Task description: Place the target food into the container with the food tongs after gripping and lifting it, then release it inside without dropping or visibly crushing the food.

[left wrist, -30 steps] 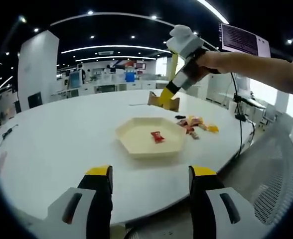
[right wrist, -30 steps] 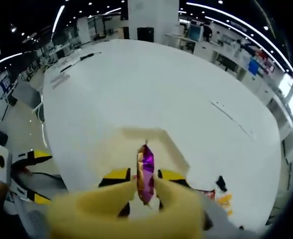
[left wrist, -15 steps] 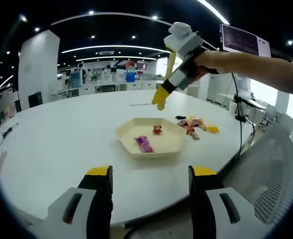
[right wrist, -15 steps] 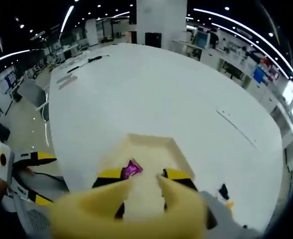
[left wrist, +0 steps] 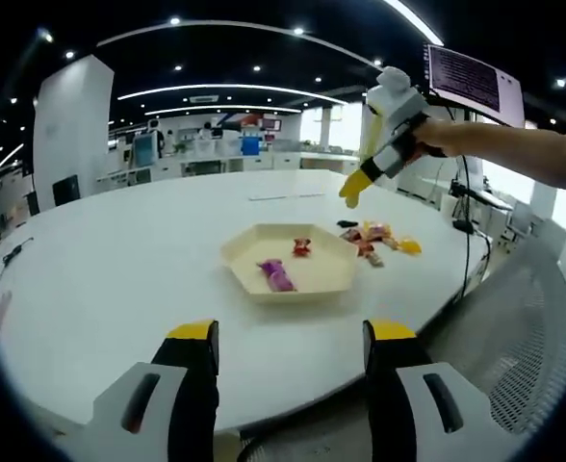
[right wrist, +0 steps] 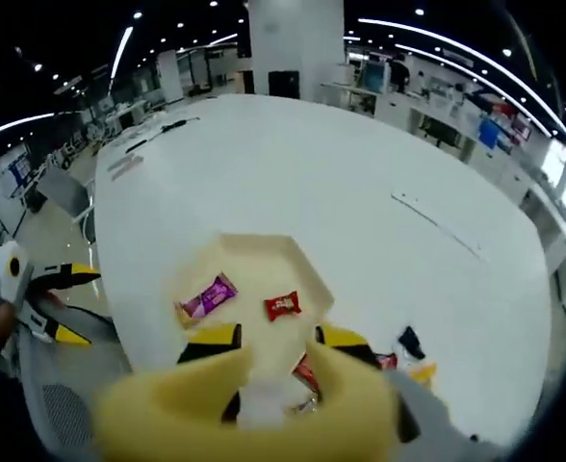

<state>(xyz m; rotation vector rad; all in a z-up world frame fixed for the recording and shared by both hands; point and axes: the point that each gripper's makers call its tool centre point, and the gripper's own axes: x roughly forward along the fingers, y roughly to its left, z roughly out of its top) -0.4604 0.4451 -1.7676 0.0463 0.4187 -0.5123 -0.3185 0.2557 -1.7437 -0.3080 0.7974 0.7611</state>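
A cream hexagonal tray (left wrist: 318,272) sits mid-table and holds a purple-wrapped candy (left wrist: 276,275) and a red-wrapped candy (left wrist: 302,247). The right gripper (left wrist: 352,191), with yellow food tongs on its jaws, hangs in the air above a pile of wrapped snacks (left wrist: 379,238) right of the tray. In its own view the tongs (right wrist: 278,371) stand open and empty over the tray's (right wrist: 254,252) near edge, with the purple candy (right wrist: 206,296) and the red candy (right wrist: 283,305) lying inside. My left gripper (left wrist: 291,337) is open, low at the table's front edge.
The round white table (left wrist: 119,269) stretches wide around the tray. A mesh chair (left wrist: 538,337) stands at the right, below the person's forearm (left wrist: 524,154). The left gripper (right wrist: 47,303) appears beside the table edge. Loose snacks (right wrist: 403,358) lie past the tray.
The tongs opened and the purple candy fell from them into the tray. The right gripper has since swung away from above the tray toward the snack pile. The left gripper stayed put.
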